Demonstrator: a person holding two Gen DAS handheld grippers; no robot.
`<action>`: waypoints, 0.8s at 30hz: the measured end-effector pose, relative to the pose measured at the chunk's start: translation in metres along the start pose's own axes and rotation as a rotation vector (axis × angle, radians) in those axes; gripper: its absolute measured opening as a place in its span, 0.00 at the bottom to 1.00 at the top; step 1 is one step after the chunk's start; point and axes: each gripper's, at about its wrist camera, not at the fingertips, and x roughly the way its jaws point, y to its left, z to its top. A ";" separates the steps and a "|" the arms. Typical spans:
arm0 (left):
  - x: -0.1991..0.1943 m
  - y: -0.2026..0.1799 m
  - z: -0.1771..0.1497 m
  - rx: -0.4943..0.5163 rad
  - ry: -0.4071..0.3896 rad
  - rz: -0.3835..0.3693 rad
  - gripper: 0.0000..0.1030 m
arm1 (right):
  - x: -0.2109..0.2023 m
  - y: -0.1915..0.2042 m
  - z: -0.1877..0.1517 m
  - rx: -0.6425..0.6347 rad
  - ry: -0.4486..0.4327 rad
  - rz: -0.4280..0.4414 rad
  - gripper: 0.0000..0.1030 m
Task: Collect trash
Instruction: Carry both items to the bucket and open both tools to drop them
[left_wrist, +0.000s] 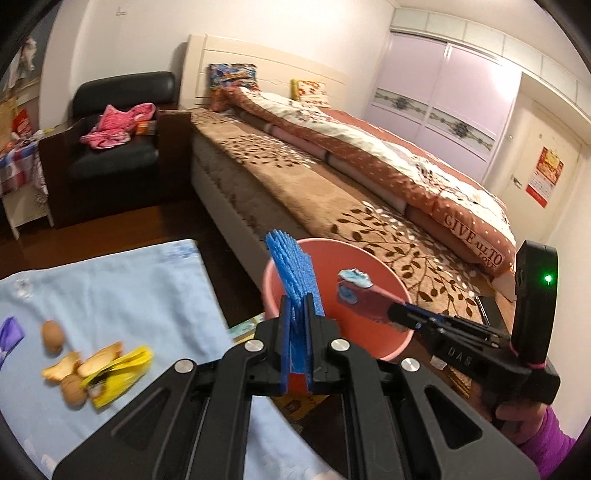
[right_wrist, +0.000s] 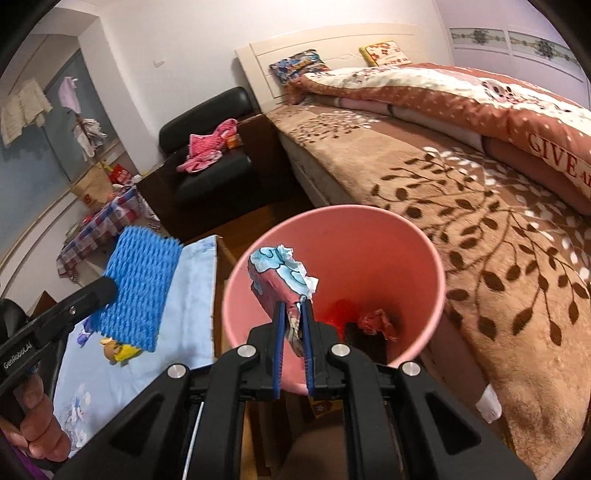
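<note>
A pink bin (left_wrist: 384, 345) (right_wrist: 424, 258) stands beside the bed. My left gripper (left_wrist: 298, 306) is shut on a blue foam net (left_wrist: 291, 269) (right_wrist: 138, 288), held at the bin's left rim. My right gripper (right_wrist: 293, 308) is shut on a crumpled wrapper (right_wrist: 282, 273) (left_wrist: 356, 291), held over the bin's mouth. Crumpled trash (right_wrist: 376, 321) lies at the bin's bottom. On the light blue cloth (left_wrist: 122, 291) lie walnuts (left_wrist: 53, 334), peel pieces (left_wrist: 99, 358) and a yellow wrapper (left_wrist: 122, 373).
A bed (left_wrist: 332, 206) with a brown leaf-pattern blanket runs along the right. A black armchair (left_wrist: 114, 155) with pink clothes stands at the back. A purple scrap (left_wrist: 9, 332) lies at the cloth's left edge. Dark wood floor separates table and bed.
</note>
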 end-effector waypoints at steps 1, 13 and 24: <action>0.006 -0.003 0.001 0.004 0.006 -0.003 0.05 | 0.001 -0.001 -0.001 0.002 0.004 -0.005 0.08; 0.067 -0.014 -0.005 0.009 0.098 0.009 0.05 | 0.013 -0.017 -0.006 0.012 0.032 -0.071 0.09; 0.087 -0.018 -0.010 -0.001 0.134 -0.005 0.05 | 0.019 -0.020 -0.009 0.014 0.048 -0.091 0.09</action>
